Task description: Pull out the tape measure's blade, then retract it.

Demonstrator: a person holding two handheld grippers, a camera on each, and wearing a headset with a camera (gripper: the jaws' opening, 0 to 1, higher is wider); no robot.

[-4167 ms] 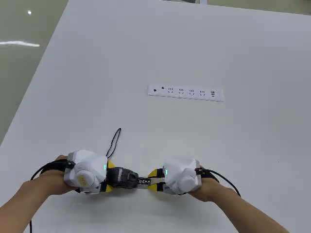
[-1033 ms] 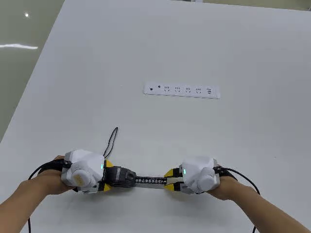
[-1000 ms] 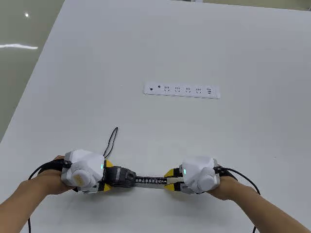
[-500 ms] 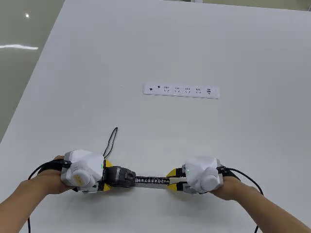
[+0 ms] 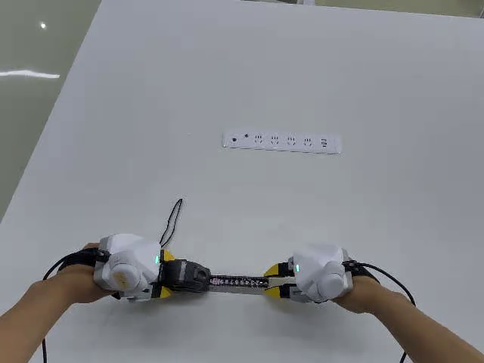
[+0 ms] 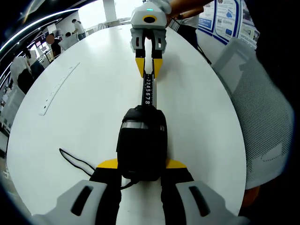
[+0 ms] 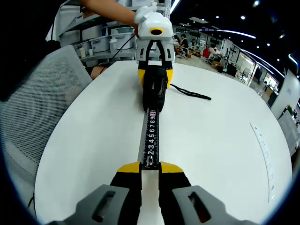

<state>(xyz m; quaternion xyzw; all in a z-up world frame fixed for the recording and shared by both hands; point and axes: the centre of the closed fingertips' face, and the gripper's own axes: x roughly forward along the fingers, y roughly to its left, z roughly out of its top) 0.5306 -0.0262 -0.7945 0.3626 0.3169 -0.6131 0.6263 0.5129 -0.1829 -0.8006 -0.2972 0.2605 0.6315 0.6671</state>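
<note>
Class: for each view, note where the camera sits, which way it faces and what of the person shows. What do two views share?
Head view: on the headset, looking down at the table; forearms, left gripper, right gripper show.
Left gripper view: on that gripper, facing along the tape measure; own fingers below.
Right gripper view: on that gripper, facing along the blade; own fingers below.
Both gripper views share the blade.

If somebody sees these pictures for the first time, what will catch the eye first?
First comes the black tape measure near the front edge of the white table, held in the fingers of the left gripper. Its blade stretches sideways to the right gripper, which is shut on the blade's end. Farther back, a white power strip lies flat on the table.
</note>
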